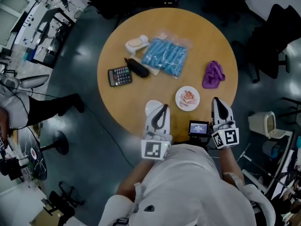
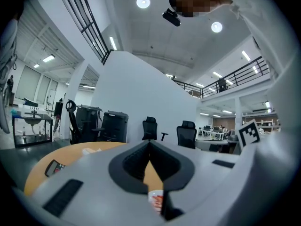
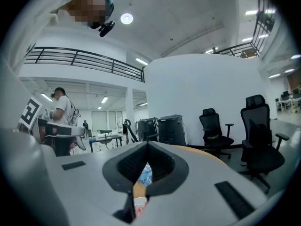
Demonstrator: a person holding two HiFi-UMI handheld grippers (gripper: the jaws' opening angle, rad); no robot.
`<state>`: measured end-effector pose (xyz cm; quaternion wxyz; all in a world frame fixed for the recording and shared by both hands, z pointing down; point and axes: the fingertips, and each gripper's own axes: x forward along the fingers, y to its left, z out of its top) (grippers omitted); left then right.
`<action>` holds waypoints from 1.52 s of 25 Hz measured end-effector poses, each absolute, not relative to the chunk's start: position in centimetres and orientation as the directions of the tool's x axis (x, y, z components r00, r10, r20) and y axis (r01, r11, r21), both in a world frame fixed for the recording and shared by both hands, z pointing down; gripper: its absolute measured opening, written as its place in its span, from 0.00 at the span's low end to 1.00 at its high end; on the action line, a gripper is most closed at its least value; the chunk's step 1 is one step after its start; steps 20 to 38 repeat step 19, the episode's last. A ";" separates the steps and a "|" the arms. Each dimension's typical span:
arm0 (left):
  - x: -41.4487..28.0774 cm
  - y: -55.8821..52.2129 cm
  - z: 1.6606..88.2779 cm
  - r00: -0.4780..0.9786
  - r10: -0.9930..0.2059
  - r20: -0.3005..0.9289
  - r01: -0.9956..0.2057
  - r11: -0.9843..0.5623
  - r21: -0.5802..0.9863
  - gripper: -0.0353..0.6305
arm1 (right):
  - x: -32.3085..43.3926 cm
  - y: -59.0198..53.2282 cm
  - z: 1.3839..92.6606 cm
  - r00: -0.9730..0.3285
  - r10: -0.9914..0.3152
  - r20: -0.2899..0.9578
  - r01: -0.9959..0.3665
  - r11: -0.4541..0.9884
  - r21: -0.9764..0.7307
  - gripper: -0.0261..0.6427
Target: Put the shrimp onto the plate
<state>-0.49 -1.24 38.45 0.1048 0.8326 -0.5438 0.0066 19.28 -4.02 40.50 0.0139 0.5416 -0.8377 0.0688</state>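
Shoulders in a white shirt [image 1: 188,182] fill the bottom of the head view, seen from above, with both arms reaching forward to a round wooden table [image 1: 127,102]. At the table's near edge the left gripper [image 1: 162,111] lies pointing away from the person. Its own view shows the jaws closed together, tips meeting, with nothing gripped between them. The right gripper [image 1: 218,103] rests well apart from it, farther right along the same edge, and its jaws are likewise clenched together and empty. Between the two grippers, at the very edge, sits a small device with a lit screen [image 1: 198,127]. Just beyond it, between the two gripper tips and a little farther in, is a small white plate [image 1: 178,100], and the pink shrimp [image 1: 188,98] lie on it. Neither gripper touches the plate. A crumpled purple cloth [image 1: 213,74] lies beyond the plate to the right. Farther back, near the middle of the table, is a clear bag of blue items [image 1: 164,56]. To its left lie a black oblong object [image 1: 138,68], a calculator [image 1: 119,76] and a small white object [image 1: 136,43]. Both gripper views look across the table toward black office chairs [image 2: 149,127] and a white wall.
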 end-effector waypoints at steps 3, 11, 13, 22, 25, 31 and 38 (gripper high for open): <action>-0.5 -1.2 38.5 0.410 -0.903 0.126 -0.906 -0.388 0.168 0.06 | 18.9 -3.8 40.4 -0.424 -0.900 0.098 -0.905 0.416 -0.095 0.06; -0.5 -1.3 38.6 0.418 -0.900 0.120 -0.902 -0.395 0.176 0.06 | 17.7 -3.0 40.6 -0.452 -0.886 0.106 -0.891 0.443 -0.097 0.06; -0.5 -1.3 38.5 0.419 -0.900 0.119 -0.901 -0.395 0.178 0.06 | 17.4 -2.9 40.7 -0.456 -0.883 0.108 -0.889 0.447 -0.098 0.06; -0.6 -1.1 38.9 0.419 -0.898 0.131 -0.900 -0.393 0.188 0.06 | 17.2 -2.8 40.8 -0.459 -0.882 0.107 -0.887 0.449 -0.102 0.06; -0.6 -1.1 38.9 0.419 -0.898 0.131 -0.900 -0.393 0.188 0.06 | 17.2 -2.8 40.8 -0.459 -0.882 0.107 -0.887 0.449 -0.102 0.06; -0.6 -1.1 38.9 0.419 -0.898 0.131 -0.900 -0.393 0.188 0.06 | 17.2 -2.8 40.8 -0.459 -0.882 0.107 -0.887 0.449 -0.102 0.06; -0.6 -1.1 38.9 0.419 -0.898 0.131 -0.900 -0.393 0.188 0.06 | 17.2 -2.8 40.8 -0.459 -0.882 0.107 -0.887 0.449 -0.102 0.06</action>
